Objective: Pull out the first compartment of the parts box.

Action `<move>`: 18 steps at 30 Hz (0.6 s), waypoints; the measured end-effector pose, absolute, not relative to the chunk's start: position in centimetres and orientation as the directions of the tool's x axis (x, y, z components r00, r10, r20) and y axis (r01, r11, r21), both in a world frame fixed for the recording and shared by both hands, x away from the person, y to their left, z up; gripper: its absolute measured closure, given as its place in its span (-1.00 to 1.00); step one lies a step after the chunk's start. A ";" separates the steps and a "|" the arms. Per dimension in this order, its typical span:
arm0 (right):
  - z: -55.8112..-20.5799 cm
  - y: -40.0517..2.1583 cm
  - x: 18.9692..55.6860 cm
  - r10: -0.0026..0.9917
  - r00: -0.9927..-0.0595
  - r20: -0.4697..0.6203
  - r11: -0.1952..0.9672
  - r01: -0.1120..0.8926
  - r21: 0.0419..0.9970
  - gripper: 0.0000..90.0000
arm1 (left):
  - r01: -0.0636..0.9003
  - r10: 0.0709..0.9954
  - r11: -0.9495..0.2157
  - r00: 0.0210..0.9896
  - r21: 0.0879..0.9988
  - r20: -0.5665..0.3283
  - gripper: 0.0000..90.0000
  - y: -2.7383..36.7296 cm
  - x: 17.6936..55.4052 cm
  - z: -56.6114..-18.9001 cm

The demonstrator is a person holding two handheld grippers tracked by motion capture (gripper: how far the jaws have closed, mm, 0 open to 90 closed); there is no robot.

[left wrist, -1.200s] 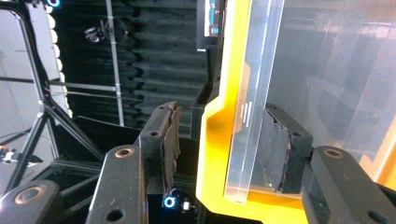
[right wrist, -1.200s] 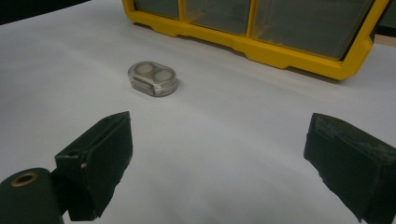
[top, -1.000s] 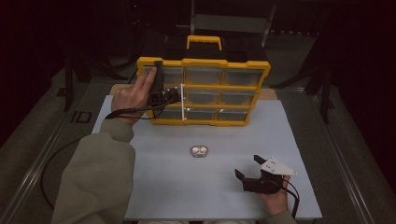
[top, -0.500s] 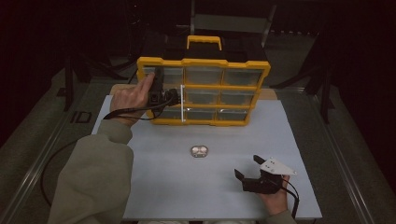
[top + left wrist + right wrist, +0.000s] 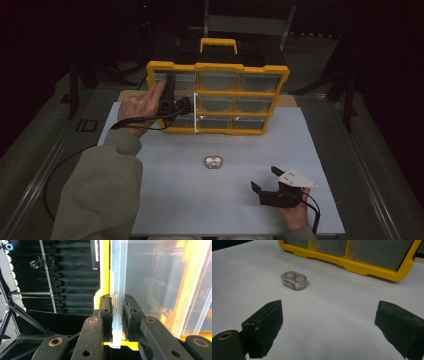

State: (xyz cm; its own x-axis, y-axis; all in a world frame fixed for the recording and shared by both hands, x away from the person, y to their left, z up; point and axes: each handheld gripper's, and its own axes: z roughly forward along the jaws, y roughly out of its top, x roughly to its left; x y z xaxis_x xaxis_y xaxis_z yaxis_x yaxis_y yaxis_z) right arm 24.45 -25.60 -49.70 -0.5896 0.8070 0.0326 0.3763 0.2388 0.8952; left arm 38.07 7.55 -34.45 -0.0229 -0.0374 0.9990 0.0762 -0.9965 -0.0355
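Left tool (image 5: 117, 312) just closed, now clamped on clear drawer front (image 5: 118, 277) of yellow organizer (image 5: 217, 97), ready to pull; right tool (image 5: 329, 327) apart near small case (image 5: 294, 280).

Yellow moulded-plastic organiser case (image 5: 218, 68), smooth and faintly glossy, with a clear, glossy plastic drawer front (image 5: 118, 277) between the matt black, rough-edged pads (image 5: 129, 312) of the left gripper (image 5: 117, 315). Ahead of the right gripper (image 5: 329, 325), a small oval clear-plastic case (image 5: 294, 280) on the matt white paper-like sheet (image 5: 332, 305).
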 end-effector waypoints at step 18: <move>-49.7 -25.6 24.5 0.806 -0.591 0.032 0.241 0.377 0.894 -0.82 | 0.070 -0.032 -0.997 -0.034 -0.030 0.999 0.77 7.5 37.2 -34.7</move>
